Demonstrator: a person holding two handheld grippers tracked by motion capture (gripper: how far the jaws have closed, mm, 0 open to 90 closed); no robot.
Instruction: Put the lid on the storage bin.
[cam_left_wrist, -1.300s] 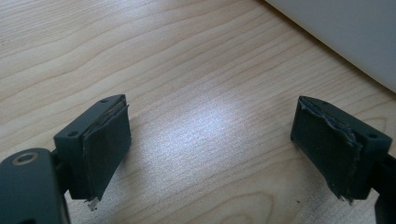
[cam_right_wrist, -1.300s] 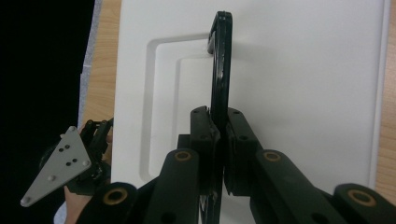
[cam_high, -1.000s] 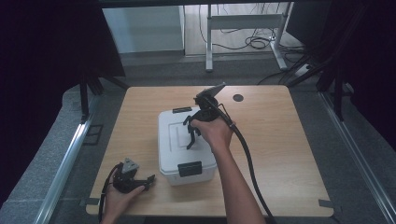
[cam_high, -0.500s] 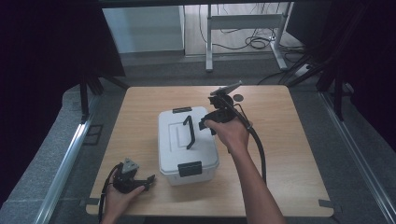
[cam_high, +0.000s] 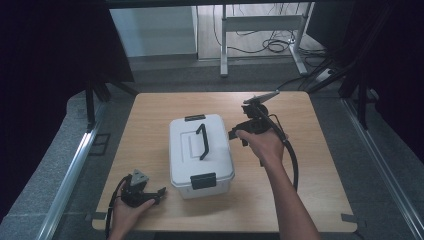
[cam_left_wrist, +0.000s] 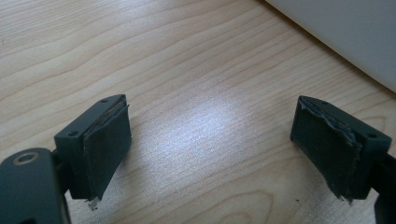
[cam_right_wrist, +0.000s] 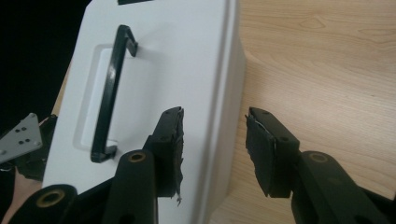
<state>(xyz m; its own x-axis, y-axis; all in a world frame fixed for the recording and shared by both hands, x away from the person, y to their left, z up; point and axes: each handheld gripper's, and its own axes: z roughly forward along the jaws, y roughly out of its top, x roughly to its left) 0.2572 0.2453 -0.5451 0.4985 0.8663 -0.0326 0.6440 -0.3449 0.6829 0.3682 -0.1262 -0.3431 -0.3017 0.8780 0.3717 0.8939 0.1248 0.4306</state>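
**Both tools open, box between them**

Right tool (cam_high: 239, 134) held just beside the right wall of the white box (cam_high: 200, 150), above the counter (cam_high: 320, 165). Jaws parted by a moderate gap, gripping nothing. Seen along that tool (cam_right_wrist: 214, 135): left pad over the lid's edge, right pad over bare wood, the box (cam_right_wrist: 187, 70) rim running up between them. Black handle (cam_right_wrist: 109, 93) lying flat in the lid's recess, ahead and to the left of the jaws.

Left tool (cam_high: 150, 194) low at the near-left corner of the counter, close to the box's front left corner, held in the left hand (cam_high: 127, 212). Jaws wide apart (cam_left_wrist: 210, 140), empty, bare wood (cam_left_wrist: 140, 56) below and between them; a white wall (cam_left_wrist: 345, 32) ahead to the right.

Front latch (cam_high: 202, 180) dark, on the box's near face.
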